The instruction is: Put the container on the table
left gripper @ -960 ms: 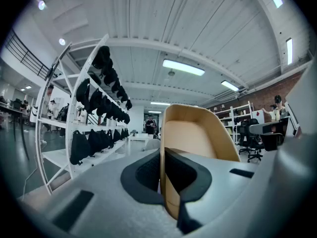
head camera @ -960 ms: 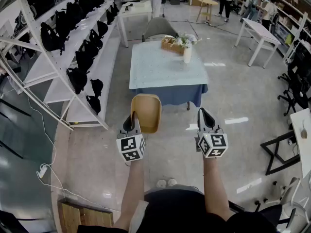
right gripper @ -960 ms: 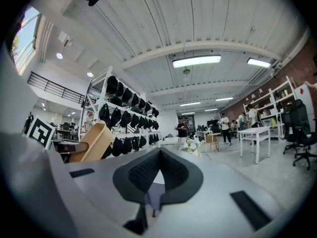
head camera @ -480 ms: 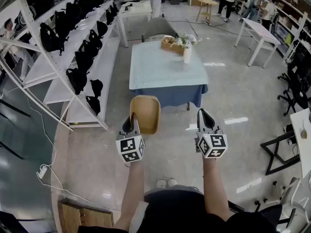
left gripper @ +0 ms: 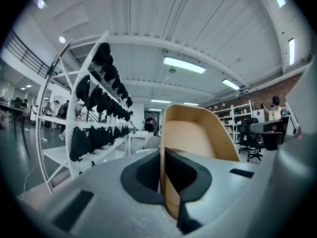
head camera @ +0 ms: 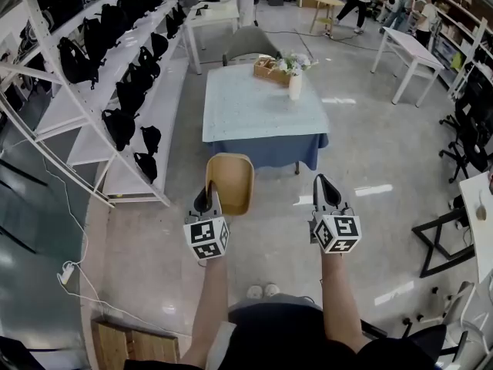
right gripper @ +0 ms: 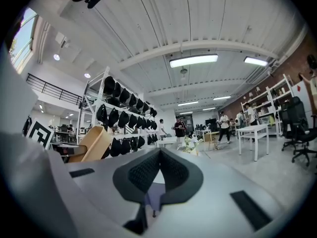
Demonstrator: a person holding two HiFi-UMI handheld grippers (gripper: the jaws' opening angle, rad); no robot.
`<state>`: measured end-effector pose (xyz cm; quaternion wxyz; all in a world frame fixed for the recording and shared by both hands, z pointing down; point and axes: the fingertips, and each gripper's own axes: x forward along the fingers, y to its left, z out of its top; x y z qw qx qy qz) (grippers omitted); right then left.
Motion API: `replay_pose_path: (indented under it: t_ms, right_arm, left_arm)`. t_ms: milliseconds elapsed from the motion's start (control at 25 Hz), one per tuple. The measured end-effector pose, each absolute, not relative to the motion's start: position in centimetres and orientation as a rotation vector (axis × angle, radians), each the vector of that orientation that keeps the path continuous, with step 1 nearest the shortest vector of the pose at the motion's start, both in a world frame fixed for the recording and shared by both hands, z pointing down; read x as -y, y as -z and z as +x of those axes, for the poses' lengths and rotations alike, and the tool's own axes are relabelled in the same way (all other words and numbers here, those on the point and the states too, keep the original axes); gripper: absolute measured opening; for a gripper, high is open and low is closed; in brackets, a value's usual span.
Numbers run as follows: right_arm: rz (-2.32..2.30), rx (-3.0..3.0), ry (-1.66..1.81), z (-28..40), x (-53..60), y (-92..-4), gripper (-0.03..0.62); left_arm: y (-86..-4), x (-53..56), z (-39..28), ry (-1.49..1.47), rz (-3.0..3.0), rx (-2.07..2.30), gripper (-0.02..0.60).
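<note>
Tan container (head camera: 230, 179), pinched by one wall in the left tool (head camera: 206, 197), is held above the floor (head camera: 266, 233), well short of the counter (head camera: 258, 112); the right tool (head camera: 325, 185) is pressed together, empty. The grip should be kept until the base is rested on bare counter.

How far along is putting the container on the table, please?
Done: the left hand-held gripper grips the container by its wall. In hand: it is held over the floor, short of the table. Left: reaching the table and setting it down.
</note>
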<state>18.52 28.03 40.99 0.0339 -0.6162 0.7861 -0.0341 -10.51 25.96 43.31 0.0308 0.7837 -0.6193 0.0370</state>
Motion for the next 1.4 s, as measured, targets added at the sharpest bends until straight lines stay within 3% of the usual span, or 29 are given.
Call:
replay_pose_path:
  t_ms: [1400]
  right_arm:
    - [-1.783,-2.499,0.166,20.9,-22.3,-43.3,-0.002]
  left_arm:
    - [-44.7,-23.6,-9.5,-0.125,2.317,2.027,0.009]
